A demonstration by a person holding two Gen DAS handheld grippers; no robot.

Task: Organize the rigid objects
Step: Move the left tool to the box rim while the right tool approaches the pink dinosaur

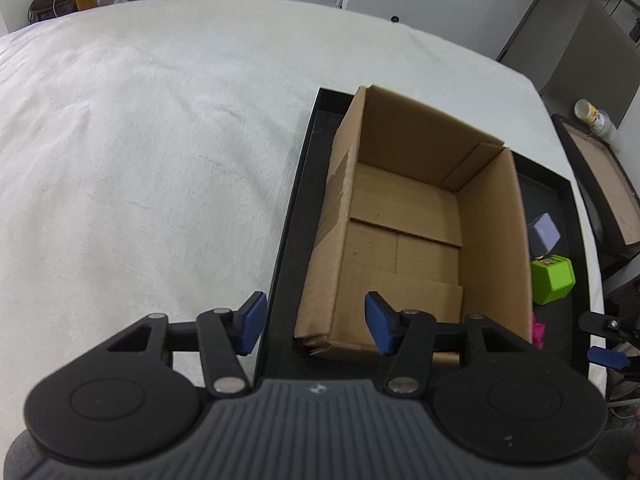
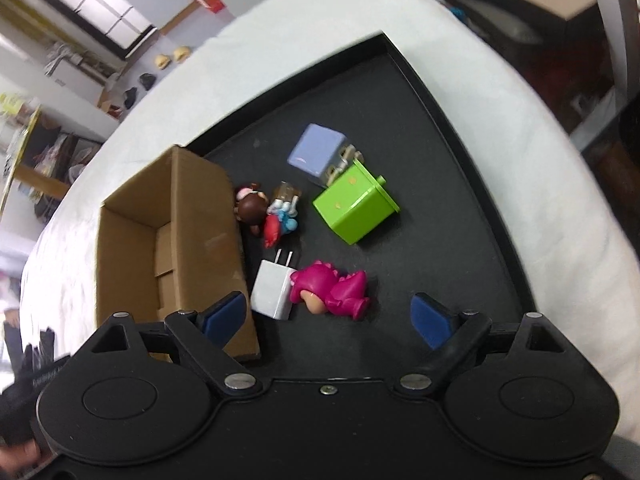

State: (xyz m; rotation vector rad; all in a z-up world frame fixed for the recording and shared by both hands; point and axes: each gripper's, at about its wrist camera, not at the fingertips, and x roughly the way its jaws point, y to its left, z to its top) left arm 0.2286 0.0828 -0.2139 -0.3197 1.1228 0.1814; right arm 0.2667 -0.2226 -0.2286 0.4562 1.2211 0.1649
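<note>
Left wrist view: the left gripper [image 1: 314, 322] points steeply down, its blue-padded jaws spread about halfway, with the near left corner of the cardboard box [image 1: 400, 216] and the left rim of the black tray [image 1: 280, 248] lying below the gap; whether the pads touch the cardboard cannot be told. The box stands open-topped and empty inside the tray, flaps folded flat on its floor. Past its right wall sit a green cube [image 1: 554, 280] and, farther off, a lavender block [image 1: 543, 234], with a sliver of pink at the box's near right corner. The tray rests on a tabletop covered by a white cloth [image 1: 140, 160]. Slippers lie on the floor far beyond.

Right wrist view: the right gripper [image 2: 328, 316] hangs over the tray [image 2: 460, 240] with its jaws spread wide and nothing between the pads. Just beyond them lies a pink dinosaur figure [image 2: 334, 290] on its side, touching a white plug adapter [image 2: 272, 294] that sits beside the box wall [image 2: 200, 240]. Farther on, a small doll figure [image 2: 266, 212] with brown hair lies near the box's far corner. To its right the green cube [image 2: 354, 206] stands tilted, and just behind it, touching or nearly so, is the lavender block [image 2: 318, 152].
</note>
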